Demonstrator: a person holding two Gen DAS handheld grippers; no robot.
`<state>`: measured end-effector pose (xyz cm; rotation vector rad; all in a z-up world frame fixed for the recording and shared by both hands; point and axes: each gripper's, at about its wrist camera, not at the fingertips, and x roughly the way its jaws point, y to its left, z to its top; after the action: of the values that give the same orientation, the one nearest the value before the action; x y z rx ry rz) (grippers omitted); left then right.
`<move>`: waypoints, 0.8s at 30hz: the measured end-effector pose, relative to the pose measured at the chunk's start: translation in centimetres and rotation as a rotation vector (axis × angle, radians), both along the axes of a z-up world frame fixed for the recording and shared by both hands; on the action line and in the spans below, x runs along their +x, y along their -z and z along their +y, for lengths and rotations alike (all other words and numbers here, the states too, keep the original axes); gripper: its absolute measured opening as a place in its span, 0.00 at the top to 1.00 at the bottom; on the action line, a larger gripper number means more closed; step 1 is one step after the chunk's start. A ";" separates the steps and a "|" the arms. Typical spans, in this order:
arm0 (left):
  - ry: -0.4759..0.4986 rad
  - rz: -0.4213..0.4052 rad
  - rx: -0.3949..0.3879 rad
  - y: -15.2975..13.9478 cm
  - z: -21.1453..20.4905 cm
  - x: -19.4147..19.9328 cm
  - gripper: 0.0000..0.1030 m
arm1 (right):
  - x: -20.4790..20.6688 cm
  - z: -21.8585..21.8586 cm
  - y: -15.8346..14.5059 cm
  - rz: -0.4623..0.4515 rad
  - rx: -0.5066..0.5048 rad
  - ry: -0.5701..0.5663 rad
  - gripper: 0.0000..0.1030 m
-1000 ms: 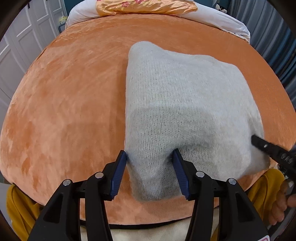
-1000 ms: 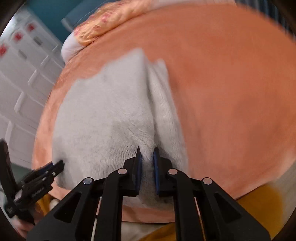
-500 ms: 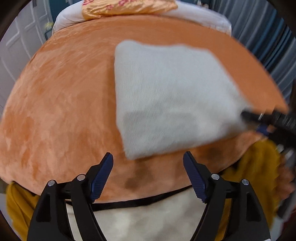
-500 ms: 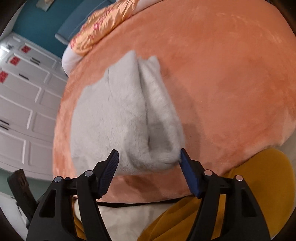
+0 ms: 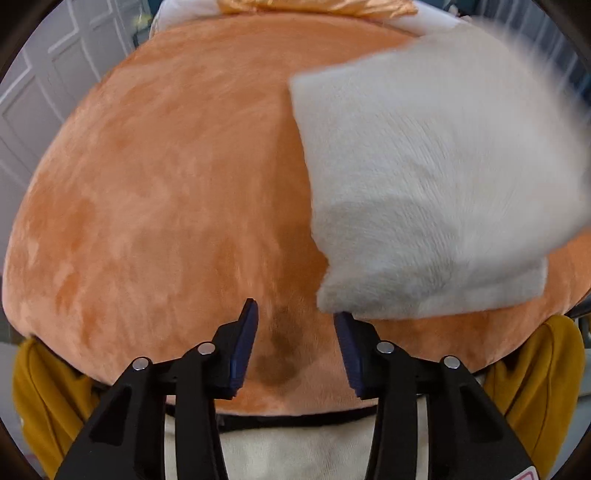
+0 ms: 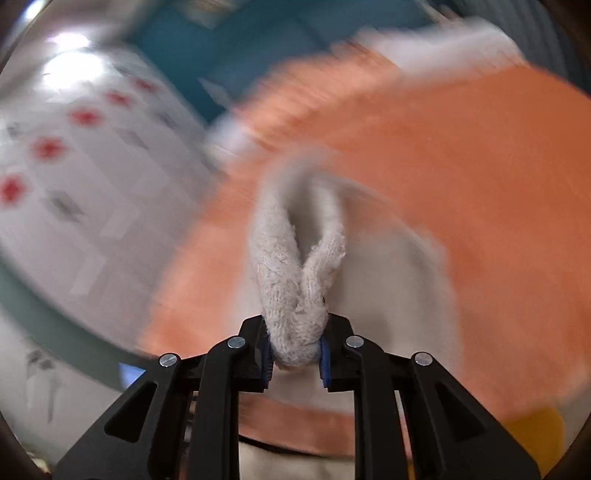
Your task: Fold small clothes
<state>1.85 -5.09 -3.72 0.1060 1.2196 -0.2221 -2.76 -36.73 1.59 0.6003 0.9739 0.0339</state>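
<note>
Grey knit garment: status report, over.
Right gripper just closed, clamped on grey knit garment. Left gripper closing, empty, over orange blanket. Nothing obstructing.

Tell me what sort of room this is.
Most likely a bedroom: a plush orange blanket covers what looks like a bed, a shiny gold pillow lies at its far end, and white panelled cupboard doors stand beside it.

The right gripper (image 6: 295, 354) has just closed on the folded grey knit (image 6: 291, 295) and lifted it off the orange cover (image 5: 166, 184), while the left gripper (image 5: 295, 332), freed and empty, has been narrowing.
</note>
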 end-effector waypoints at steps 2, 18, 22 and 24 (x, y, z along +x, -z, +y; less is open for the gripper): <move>-0.008 0.028 -0.004 0.7 0.1 -0.1 0.64 | -0.6 -1.3 4.8 0.112 -0.007 0.040 0.84; 0.082 -0.183 -0.119 -7.7 -4.4 2.4 0.54 | 1.3 -2.3 -0.3 -0.022 -0.119 0.061 0.56; 0.086 -0.119 -0.066 -5.2 -6.7 4.0 0.54 | 5.1 -1.5 3.0 0.057 -0.087 -0.002 0.65; 0.067 -0.108 -0.055 -4.8 -6.8 4.0 0.54 | 4.8 -1.2 2.8 0.048 -0.068 -0.024 0.87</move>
<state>5.86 -11.93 1.04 0.1103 1.1024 -0.3044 2.00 -37.94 -1.20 0.5291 1.0251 0.0073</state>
